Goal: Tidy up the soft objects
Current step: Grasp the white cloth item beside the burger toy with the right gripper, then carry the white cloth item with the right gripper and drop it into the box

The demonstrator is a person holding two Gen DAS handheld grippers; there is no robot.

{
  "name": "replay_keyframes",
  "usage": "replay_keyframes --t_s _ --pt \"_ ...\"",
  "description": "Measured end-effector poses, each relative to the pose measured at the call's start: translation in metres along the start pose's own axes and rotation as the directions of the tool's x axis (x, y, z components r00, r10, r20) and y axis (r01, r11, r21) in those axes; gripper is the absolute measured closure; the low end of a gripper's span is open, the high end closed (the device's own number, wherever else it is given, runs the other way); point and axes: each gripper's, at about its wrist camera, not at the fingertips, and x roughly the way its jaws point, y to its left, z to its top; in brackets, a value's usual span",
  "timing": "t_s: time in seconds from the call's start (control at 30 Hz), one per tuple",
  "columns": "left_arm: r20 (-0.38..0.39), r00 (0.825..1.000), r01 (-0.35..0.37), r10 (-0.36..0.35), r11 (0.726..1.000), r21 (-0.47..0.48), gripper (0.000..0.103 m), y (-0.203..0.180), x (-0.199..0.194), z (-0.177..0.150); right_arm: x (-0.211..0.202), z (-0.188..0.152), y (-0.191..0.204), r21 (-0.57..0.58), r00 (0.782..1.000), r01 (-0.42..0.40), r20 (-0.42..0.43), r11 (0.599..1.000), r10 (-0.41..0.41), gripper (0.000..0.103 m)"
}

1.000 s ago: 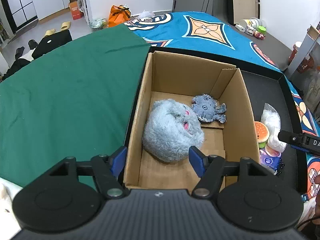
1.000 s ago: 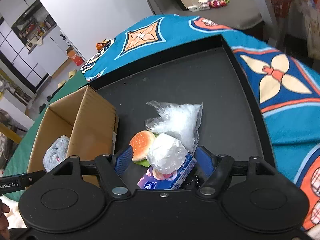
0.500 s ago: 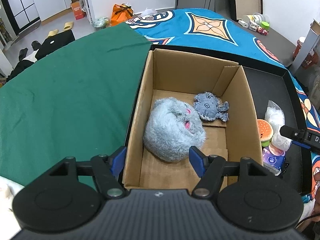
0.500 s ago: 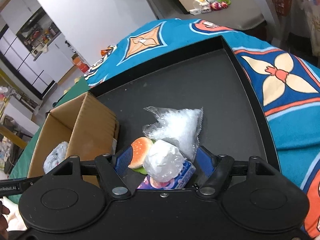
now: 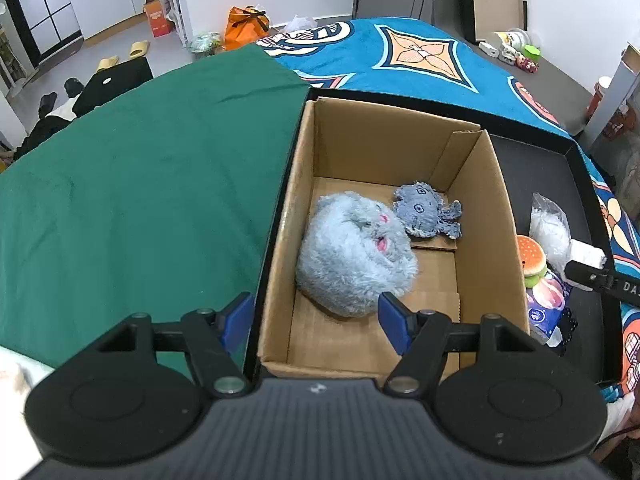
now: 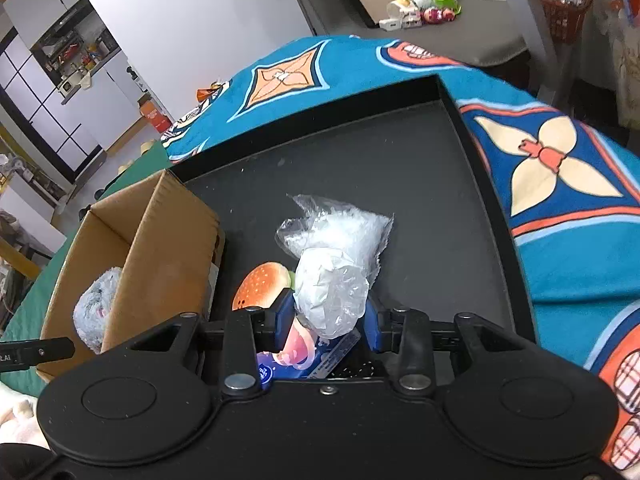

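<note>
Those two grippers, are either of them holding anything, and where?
The right gripper is shut on the white plastic-wrapped bundle, pinching its lower sides. The left gripper is open above the cardboard box, holding nothing.

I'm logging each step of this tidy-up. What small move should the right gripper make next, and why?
Probably lift. The right gripper looks closed on the white plastic-wrapped bundle, atop a purple tissue pack; the brown cardboard box stands left.

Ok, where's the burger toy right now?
The burger toy lies on the black tray, left of the right gripper in its view, between the cardboard box and the white plastic-wrapped bundle.
</note>
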Motion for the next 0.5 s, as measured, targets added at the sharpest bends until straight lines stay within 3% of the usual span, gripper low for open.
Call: replay_keyframes --t_s 0.5 --pt "0.02 0.999 0.043 -0.042 0.999 -0.019 0.036 0.013 -0.003 -0.005 -0.022 0.013 0.029 -0.038 0.999 -0.002 0.043 0.999 0.003 0.067"
